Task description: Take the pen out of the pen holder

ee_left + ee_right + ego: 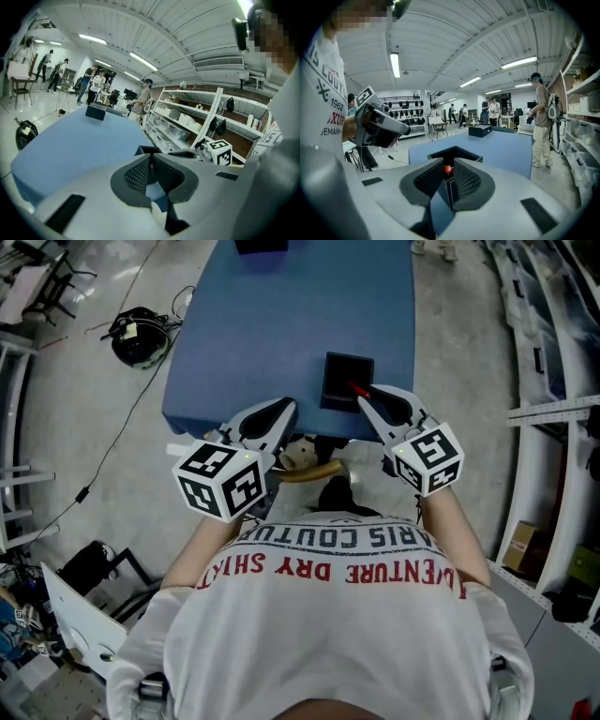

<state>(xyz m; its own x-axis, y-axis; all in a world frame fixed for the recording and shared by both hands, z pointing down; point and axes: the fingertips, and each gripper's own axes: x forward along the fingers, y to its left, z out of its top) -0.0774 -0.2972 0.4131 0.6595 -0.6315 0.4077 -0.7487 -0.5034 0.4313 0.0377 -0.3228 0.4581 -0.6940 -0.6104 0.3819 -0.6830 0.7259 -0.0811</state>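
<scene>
Pen [359,390] — a red one — slants out of the near right side of the black pen holder [345,381]. Its far end is down in the holder's open mouth and its near end tilts toward the person. The right gripper [367,401] sits just at the near right of the pen holder, and its jaws are pinching the pen's raised end. In the right gripper view the red tip is squeezed between the two dark ribbed pads, with the holder's square rim directly beyond them.

The left gripper [287,408] rests to the near left of the pen holder, a little apart from it. Its jaws are pressed together with nothing between them. The left gripper view shows the pad tips meeting, with a corner of the holder just past them.

The pen holder stands upright on a blue table [281,324], close to the edge nearest the person. A black box [261,245] sits at the table's far end, well beyond the holder. On the floor far to the holder's left lies a rounded black object [141,337] trailing cables. Metal shelving [553,409] runs along the holder's right side — several people stand in the room beyond the table.
</scene>
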